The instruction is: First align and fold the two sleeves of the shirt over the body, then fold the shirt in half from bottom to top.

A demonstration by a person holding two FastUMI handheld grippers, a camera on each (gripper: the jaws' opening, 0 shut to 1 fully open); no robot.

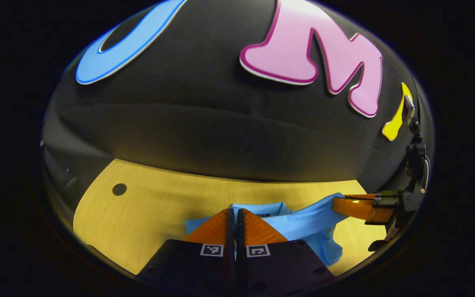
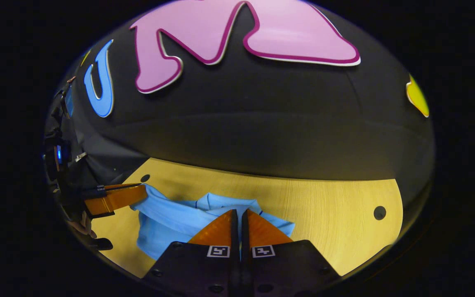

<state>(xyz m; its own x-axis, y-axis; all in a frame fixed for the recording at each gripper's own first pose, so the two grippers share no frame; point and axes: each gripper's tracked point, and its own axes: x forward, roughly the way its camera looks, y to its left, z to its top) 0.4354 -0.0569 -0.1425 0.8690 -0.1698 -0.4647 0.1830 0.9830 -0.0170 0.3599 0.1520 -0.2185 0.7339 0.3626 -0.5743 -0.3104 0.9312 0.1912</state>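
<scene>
The light blue shirt [image 1: 303, 225] lies bunched on the wooden table [image 1: 151, 202], its collar towards the booth wall. In the left gripper view my left gripper [image 1: 235, 211] is shut, with blue cloth running in between its fingers. To its right, the right gripper [image 1: 334, 204] holds a raised edge of the shirt. In the right gripper view the shirt [image 2: 167, 225] spreads left of my right gripper [image 2: 238, 211], which is shut with cloth under its fingers. At the far left, the left gripper [image 2: 144, 190] pinches a lifted corner. Which part of the shirt each one holds is hidden.
The table [image 2: 324, 206] ends at the black cloth wall behind. A round hole [image 1: 119, 189] sits near its left corner and another hole [image 2: 379, 213] near the right. A hand [image 2: 83, 225] shows below the left gripper.
</scene>
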